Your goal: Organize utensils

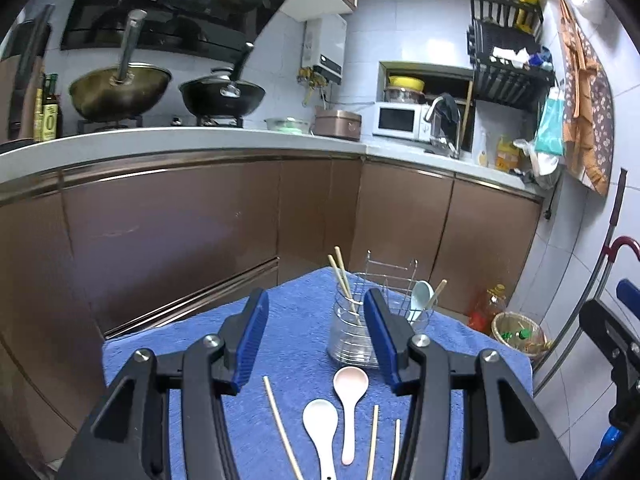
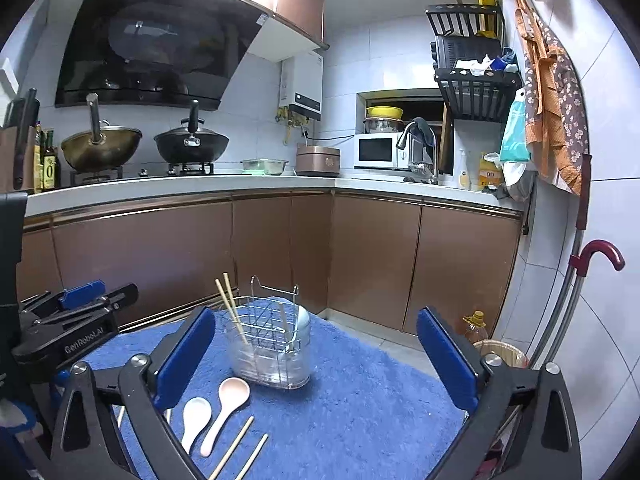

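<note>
Both hand-held grippers, left (image 1: 316, 336) and right (image 2: 316, 356), are hanging released and empty over the blue-towelled table (image 2: 360, 400). White spoon (image 1: 320, 420), pink spoon (image 1: 350, 392) and loose chopsticks (image 1: 282, 428) are lying before a clear holder (image 1: 350, 336) that is keeping two chopsticks (image 1: 342, 280) upright, its wire rack (image 1: 394, 280) holding a pale spoon (image 1: 421, 296).

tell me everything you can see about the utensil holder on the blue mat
The utensil holder is a clear, plastic-looking oval tub with a wire rack insert and raised wire handle. It stands upright at the far end of the blue mat. Two chopsticks lean in its left section, and a pale spoon stands in its right.
</note>
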Motion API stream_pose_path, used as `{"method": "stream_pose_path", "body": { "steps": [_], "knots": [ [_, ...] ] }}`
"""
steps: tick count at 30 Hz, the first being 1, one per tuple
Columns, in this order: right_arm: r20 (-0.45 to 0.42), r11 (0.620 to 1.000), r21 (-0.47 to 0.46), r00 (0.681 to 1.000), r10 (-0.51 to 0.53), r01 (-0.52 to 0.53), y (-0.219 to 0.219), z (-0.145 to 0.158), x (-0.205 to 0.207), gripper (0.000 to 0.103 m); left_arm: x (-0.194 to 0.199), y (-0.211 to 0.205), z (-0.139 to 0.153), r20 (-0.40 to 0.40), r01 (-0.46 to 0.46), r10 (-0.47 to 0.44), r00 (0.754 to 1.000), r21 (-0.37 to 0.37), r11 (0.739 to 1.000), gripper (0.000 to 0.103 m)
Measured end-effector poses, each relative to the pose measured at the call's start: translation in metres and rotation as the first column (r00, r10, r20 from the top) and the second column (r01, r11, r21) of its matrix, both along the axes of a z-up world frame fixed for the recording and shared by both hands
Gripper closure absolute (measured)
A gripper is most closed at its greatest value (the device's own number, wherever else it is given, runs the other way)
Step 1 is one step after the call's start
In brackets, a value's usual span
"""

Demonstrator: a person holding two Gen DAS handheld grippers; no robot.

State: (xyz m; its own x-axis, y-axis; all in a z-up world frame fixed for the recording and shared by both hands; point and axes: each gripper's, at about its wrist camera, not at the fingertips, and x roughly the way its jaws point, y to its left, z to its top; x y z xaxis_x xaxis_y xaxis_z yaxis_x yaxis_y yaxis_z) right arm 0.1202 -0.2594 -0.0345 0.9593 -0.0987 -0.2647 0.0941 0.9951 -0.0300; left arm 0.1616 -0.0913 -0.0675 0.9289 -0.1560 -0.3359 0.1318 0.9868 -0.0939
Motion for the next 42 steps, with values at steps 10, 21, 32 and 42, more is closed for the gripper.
{"method": "stream_pose_path", "body": {
  "steps": [10,21,32,42],
  "knots": [
    [0.023,1.0,0.0,1.0,-0.006,0.006,0.006,0.001,-0.039,0.0,-0.046,0.023,0.002,-0.027,0.023,-0.022,0.999,0.045,0.999,0.055],
    [0.08,0.997,0.082,0.997,0.002,-0.009,-0.003,0.008,-0.073,0.0,-0.091,0.059,0.009,-0.011,0.018,-0.018,1.0,0.054,0.998,0.036],
    [0.059,0.984,0.169,0.997,0.043,-0.052,-0.009,0.002,-0.092,0.0,-0.11,0.116,-0.005,-0.075,0.001,-0.007,0.997,-0.072,0.997,0.032],
    [-0.103,0.962,0.258,0.987,0.123,-0.093,-0.002,-0.018,-0.07,0.0,-0.104,0.14,-0.031,-0.206,0.044,-0.083,0.975,-0.184,0.982,0.032]
  ]
}}
